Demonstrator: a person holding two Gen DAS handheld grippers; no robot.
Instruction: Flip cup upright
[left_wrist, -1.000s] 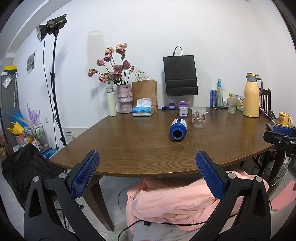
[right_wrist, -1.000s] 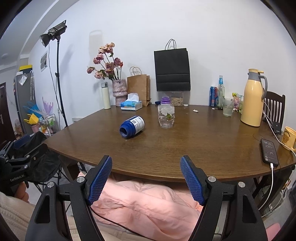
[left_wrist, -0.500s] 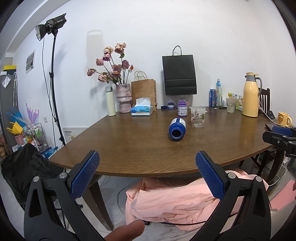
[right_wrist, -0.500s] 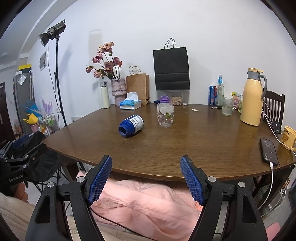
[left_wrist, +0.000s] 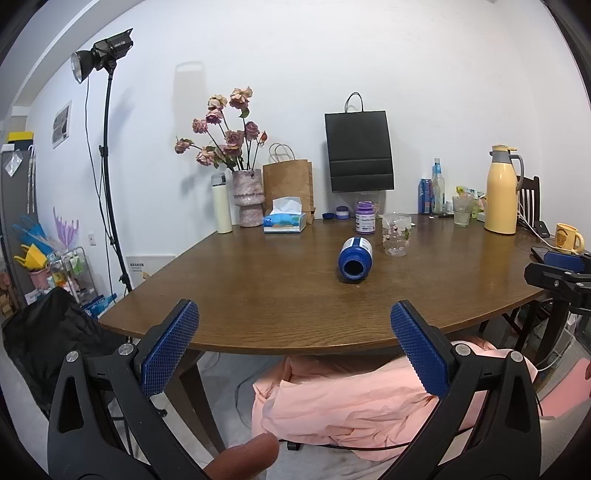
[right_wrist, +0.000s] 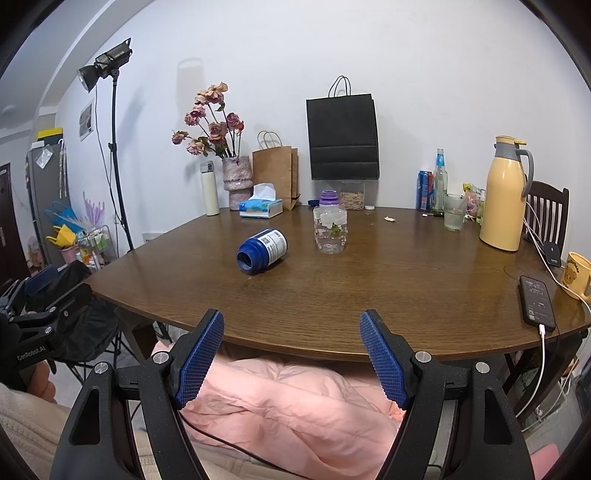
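The blue cup (left_wrist: 354, 258) is found lying sideways on the worktop (left_wrist: 280, 295), mouth facing the empty, wide-open jaws of both grippers, axis running away, neither evidently nearer.

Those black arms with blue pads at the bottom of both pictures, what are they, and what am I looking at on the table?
They are handheld grippers, one per hand, each with a camera looking along its fingers. One picture is from the left gripper, the other from the right gripper. Both are open and hold nothing, short of the wooden table. On it a blue cup lies on its side, mouth towards us, beside an upright clear glass.
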